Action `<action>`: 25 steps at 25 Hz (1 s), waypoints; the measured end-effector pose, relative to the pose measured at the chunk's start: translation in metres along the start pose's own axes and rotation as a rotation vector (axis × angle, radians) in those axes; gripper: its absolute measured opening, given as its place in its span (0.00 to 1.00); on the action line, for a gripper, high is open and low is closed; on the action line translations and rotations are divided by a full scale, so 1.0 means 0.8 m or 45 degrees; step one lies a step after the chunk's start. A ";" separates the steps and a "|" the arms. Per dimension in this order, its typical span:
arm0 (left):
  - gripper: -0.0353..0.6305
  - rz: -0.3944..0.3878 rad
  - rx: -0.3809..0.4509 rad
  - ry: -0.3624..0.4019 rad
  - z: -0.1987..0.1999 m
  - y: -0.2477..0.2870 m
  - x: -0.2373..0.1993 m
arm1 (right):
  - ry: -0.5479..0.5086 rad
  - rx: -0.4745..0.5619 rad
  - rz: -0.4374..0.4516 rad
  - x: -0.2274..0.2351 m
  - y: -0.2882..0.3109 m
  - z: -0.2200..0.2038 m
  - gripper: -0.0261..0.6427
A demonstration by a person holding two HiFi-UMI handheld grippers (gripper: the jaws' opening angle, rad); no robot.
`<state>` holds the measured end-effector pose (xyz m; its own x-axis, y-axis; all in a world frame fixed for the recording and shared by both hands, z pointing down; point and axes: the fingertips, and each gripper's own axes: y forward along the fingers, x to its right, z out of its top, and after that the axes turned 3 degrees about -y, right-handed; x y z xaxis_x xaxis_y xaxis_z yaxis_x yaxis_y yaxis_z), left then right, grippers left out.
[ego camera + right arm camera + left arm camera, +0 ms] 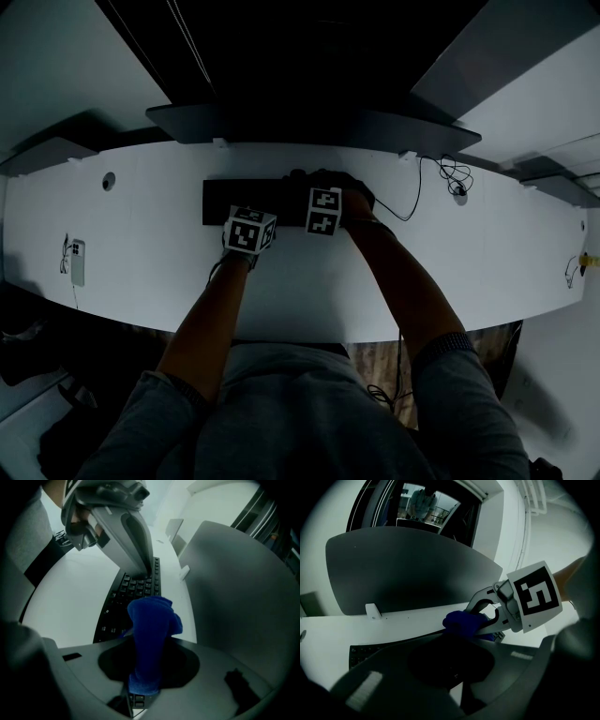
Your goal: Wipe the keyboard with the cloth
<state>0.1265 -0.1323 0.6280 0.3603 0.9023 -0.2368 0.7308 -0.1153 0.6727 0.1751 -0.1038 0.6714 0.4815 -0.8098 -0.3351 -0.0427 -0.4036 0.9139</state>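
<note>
Gripping the blue cloth, the right gripper has its fingers clamped on the fabric, which stands bunched over the right end of the keyboard. The left gripper shows fingers drawn together to one tip, touching the keys. Surface: a white table, dimly lit, with a phone far left and a cable right. The keyboard's long axis runs left to right, just before the dark monitor.

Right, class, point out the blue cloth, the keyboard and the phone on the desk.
Cloth point(150, 634): right gripper view, middle of the blue fold.
Keyboard point(133, 587): right gripper view, on its black keys.
Phone point(78, 264): head view, middle of its body.
</note>
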 end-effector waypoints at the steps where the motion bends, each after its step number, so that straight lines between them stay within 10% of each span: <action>1: 0.07 -0.001 0.000 0.001 0.001 0.001 0.002 | 0.002 -0.003 0.000 0.000 -0.001 -0.003 0.23; 25: 0.07 -0.077 -0.018 0.033 0.005 0.043 0.065 | 0.087 -0.066 -0.030 -0.012 -0.026 -0.091 0.23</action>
<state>0.1727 -0.0913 0.6362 0.3004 0.9178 -0.2596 0.7424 -0.0541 0.6677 0.2351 -0.0571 0.6723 0.5408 -0.7686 -0.3417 0.0135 -0.3983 0.9172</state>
